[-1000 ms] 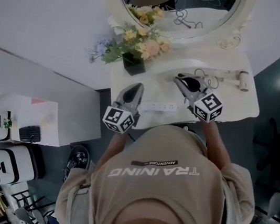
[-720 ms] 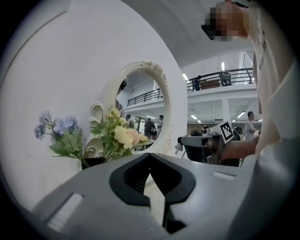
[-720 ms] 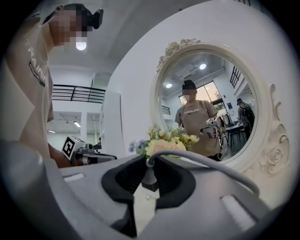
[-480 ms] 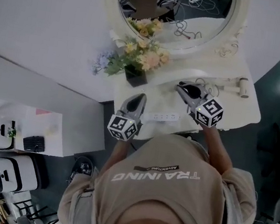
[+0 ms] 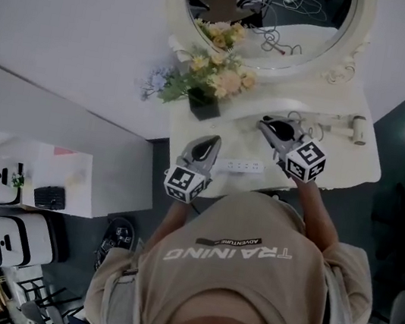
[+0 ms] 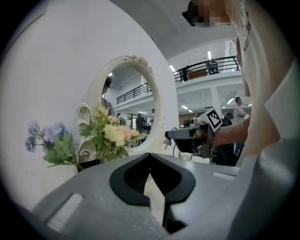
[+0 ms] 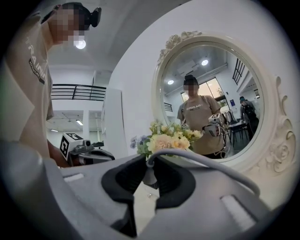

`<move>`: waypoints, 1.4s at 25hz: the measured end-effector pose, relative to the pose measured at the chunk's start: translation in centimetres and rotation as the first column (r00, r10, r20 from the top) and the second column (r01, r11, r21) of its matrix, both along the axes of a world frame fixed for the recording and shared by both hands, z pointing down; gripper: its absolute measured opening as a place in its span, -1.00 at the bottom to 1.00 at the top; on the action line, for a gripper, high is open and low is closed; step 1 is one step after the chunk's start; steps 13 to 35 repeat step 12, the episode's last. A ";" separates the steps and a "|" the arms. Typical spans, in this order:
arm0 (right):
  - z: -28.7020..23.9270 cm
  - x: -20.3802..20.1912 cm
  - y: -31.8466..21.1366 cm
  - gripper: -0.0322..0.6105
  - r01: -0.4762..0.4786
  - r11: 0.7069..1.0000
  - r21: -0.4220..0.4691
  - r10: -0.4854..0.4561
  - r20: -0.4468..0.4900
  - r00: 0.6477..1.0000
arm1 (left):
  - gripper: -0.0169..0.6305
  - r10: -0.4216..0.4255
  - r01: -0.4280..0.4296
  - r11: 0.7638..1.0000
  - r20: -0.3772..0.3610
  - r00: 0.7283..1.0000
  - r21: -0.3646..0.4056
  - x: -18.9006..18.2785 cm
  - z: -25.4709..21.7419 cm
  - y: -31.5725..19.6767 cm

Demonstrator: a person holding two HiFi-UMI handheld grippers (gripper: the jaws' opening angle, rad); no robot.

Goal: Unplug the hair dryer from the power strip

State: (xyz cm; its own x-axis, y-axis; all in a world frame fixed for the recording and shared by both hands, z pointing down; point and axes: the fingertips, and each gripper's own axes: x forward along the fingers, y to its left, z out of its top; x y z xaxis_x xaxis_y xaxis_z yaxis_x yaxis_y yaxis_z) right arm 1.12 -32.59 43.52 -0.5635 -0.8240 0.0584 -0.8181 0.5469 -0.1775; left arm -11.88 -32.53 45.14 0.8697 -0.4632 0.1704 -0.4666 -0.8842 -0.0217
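Note:
A white power strip (image 5: pixel 242 166) lies near the front edge of the white dressing table (image 5: pixel 341 161). The white hair dryer (image 5: pixel 359 129) lies at the table's far right. Its grey cable (image 7: pixel 206 161) runs back into my right gripper (image 5: pixel 265 122), whose jaws are shut on the cable's plug end (image 7: pixel 149 161). That gripper hangs above the table, apart from the strip. My left gripper (image 5: pixel 210 144) is just left of the strip's end. Its jaws (image 6: pixel 150 159) meet at the tips with nothing seen between them.
A bouquet in a dark vase (image 5: pixel 212 82) stands at the table's back left, under a round white-framed mirror (image 5: pixel 268 22). Loose cable loops lie near the hair dryer (image 5: pixel 308 125). Floor drops off past the table's front and right edges.
The head view has shifted, so the table sits further right and up. Both grippers keep nearly the same places over the table.

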 end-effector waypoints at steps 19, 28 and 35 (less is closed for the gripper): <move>0.6 0.1 -0.3 -0.71 -0.009 1.000 -0.001 0.008 -0.009 1.000 | -0.94 -0.014 0.013 0.999 -0.033 0.999 -0.032 -0.5 0.6 -1.1; 0.6 0.1 -0.3 -0.71 -0.009 1.000 -0.001 0.008 -0.009 1.000 | -0.94 -0.014 0.013 0.999 -0.033 0.999 -0.032 -0.5 0.6 -1.1; 0.6 0.1 -0.3 -0.71 -0.009 1.000 -0.001 0.008 -0.009 1.000 | -0.94 -0.014 0.013 0.999 -0.033 0.999 -0.032 -0.5 0.6 -1.1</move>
